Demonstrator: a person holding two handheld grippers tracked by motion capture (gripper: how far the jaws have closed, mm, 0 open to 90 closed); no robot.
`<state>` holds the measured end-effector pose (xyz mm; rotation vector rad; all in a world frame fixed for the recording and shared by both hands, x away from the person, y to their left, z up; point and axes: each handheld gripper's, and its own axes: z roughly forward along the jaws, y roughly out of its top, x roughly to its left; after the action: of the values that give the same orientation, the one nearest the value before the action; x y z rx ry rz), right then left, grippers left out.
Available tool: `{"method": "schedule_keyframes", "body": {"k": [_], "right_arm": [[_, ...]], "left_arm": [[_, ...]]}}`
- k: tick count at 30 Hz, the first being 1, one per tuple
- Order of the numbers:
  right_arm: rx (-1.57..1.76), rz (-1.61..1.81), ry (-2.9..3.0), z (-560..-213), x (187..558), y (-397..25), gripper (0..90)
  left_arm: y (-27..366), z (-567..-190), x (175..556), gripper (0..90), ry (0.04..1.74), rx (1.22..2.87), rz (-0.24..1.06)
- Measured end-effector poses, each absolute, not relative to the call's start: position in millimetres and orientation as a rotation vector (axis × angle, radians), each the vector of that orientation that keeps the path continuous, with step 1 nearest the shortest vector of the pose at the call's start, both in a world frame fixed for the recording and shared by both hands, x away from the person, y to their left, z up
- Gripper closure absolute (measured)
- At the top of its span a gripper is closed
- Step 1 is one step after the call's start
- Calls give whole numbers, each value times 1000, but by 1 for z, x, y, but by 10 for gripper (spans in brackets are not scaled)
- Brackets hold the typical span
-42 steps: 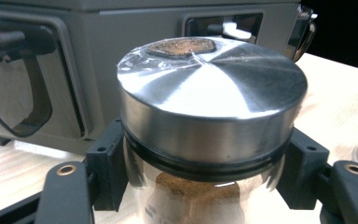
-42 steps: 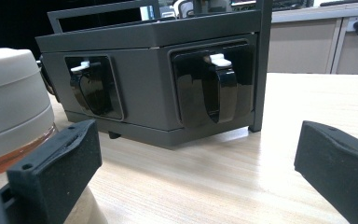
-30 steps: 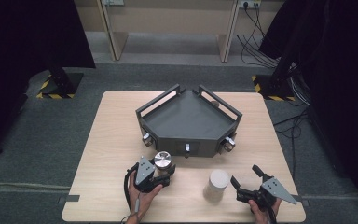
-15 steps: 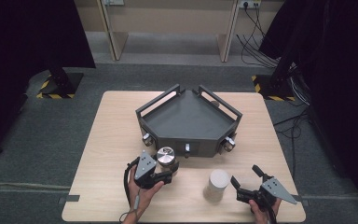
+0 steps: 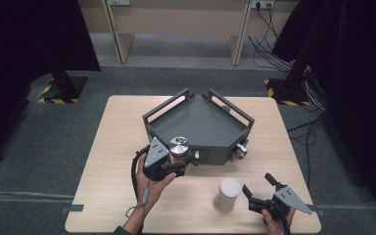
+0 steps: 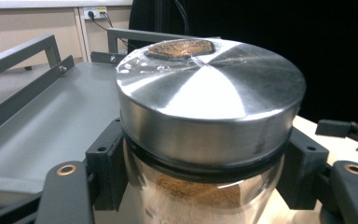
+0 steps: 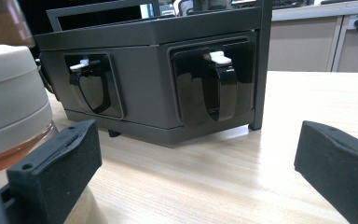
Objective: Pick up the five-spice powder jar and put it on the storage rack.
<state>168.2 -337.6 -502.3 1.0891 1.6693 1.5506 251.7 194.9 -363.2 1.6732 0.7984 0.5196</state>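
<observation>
I am holding the left gripper [image 5: 182, 159] clamped on the jar [image 5: 179, 148], its jaws pressing the glass just under the steel lid [image 6: 209, 100]; brown powder is showing inside. The jar is sitting at the near left edge of the grey tray [image 5: 200, 122], mid-table. I am keeping the right gripper [image 5: 260, 188] with jaws spread wide, gripping nothing, near the right front corner. The white canister [image 5: 226, 194] is standing just left of it, near its left jaw.
</observation>
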Motion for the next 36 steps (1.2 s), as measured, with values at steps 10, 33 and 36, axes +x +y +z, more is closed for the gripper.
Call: {"method": "schedule_keyframes", "body": {"k": [10, 33, 36], "right_arm": [[1087, 1554, 1663, -503, 168, -338, 8], [1096, 1561, 1660, -503, 167, -339, 7], [1099, 1561, 1660, -503, 167, -339, 7]], "left_arm": [[182, -343, 266, 307, 817, 1683, 560], [152, -335, 305, 307, 959, 1608, 696], [150, -338, 307, 307, 979, 1599, 716]]}}
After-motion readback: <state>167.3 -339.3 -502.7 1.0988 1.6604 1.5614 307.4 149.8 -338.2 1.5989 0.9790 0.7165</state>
